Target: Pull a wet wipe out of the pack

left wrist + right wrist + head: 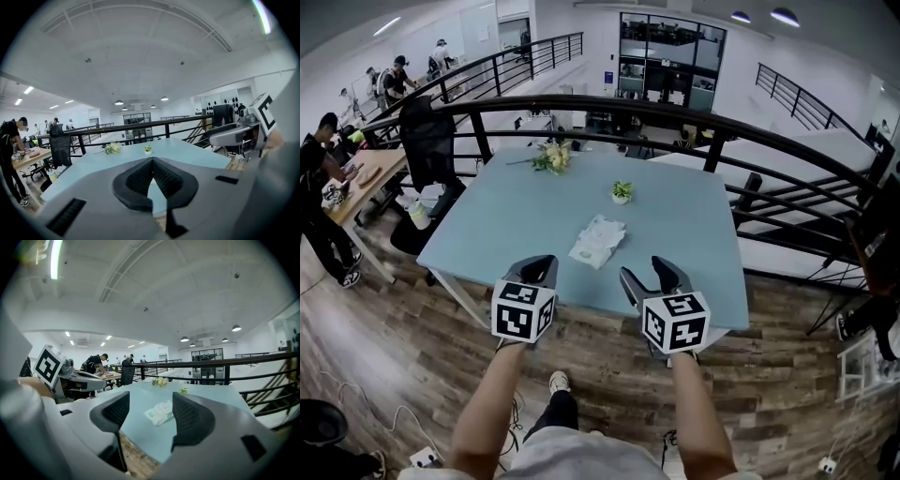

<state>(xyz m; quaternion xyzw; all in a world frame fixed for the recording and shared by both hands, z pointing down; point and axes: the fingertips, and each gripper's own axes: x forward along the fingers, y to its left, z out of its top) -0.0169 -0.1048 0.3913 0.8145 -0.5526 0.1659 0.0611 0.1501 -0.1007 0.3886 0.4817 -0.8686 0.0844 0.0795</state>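
Spanning the middle of the head view: pale blue table (684,234), bordered by dark railing (609,105). Held low in frame, just short of the near table edge: left gripper (540,269), jaws pressed tip to tip on nothing; right gripper (649,272), jaws parted and empty. Lay flat at table centre, well ahead of both: wet wipe pack (598,240), white and crinkled. Judged light, soft and slick-filmed, liable to slide or lift under a pull; best pinned at one end, wipe pinched at the top opening. Stood beyond: flower bunch (551,157), small potted plant (622,191). Showed a green label patch in the right gripper view; no print legible.
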